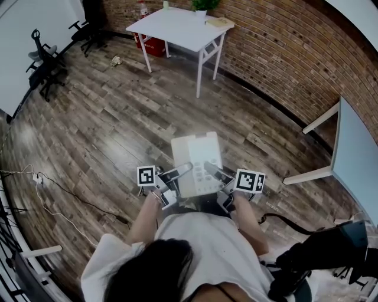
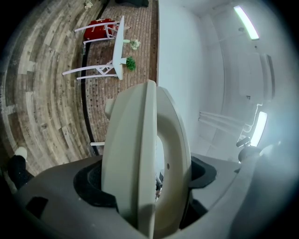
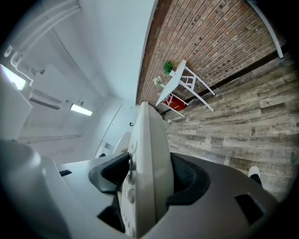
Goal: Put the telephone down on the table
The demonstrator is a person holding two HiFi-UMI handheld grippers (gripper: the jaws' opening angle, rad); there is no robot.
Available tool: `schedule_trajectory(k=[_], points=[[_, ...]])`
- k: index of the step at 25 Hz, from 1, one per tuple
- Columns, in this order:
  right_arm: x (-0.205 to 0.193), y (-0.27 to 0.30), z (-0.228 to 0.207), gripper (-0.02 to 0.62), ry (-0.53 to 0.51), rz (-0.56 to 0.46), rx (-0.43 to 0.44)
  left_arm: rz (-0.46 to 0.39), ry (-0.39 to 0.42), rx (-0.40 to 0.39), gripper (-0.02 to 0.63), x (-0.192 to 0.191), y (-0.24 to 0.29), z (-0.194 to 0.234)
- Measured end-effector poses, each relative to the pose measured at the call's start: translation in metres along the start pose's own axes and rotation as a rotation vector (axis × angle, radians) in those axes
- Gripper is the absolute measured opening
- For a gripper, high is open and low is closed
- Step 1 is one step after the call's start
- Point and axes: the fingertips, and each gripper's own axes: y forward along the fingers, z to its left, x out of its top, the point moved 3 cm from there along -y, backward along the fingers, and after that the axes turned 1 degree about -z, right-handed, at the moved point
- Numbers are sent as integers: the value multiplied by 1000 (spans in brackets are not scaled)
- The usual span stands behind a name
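Note:
I hold a cream desk telephone point(image 1: 196, 164) in front of the person's body, above the wooden floor. My left gripper point(image 1: 170, 179) is shut on its left side, where the handset point(image 2: 140, 158) fills the left gripper view edge-on between the dark pads. My right gripper point(image 1: 221, 179) is shut on the right side; the keypad edge of the telephone point(image 3: 145, 177) stands between its pads in the right gripper view. A white folding table point(image 1: 180, 26) stands far ahead by the brick wall, and shows as the small table point(image 2: 119, 49) and table point(image 3: 175, 79) in the gripper views.
Another table's edge point(image 1: 354, 159) reaches in at the right. Office chairs point(image 1: 47, 62) stand at the far left. A red box point(image 1: 155, 46) sits under the far table, with a plant point(image 1: 204, 6) on top. Cables point(image 1: 47, 189) trail on the floor at the left.

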Motion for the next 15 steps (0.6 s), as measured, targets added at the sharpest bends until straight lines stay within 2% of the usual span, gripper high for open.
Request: schedule_trajectory(k=[10, 15], points=[[25, 23, -24, 273, 18, 32, 8, -36, -12, 20, 408, 29, 15, 20], [57, 38, -35, 273, 27, 50, 10, -47, -8, 32, 408, 58, 34, 28]])
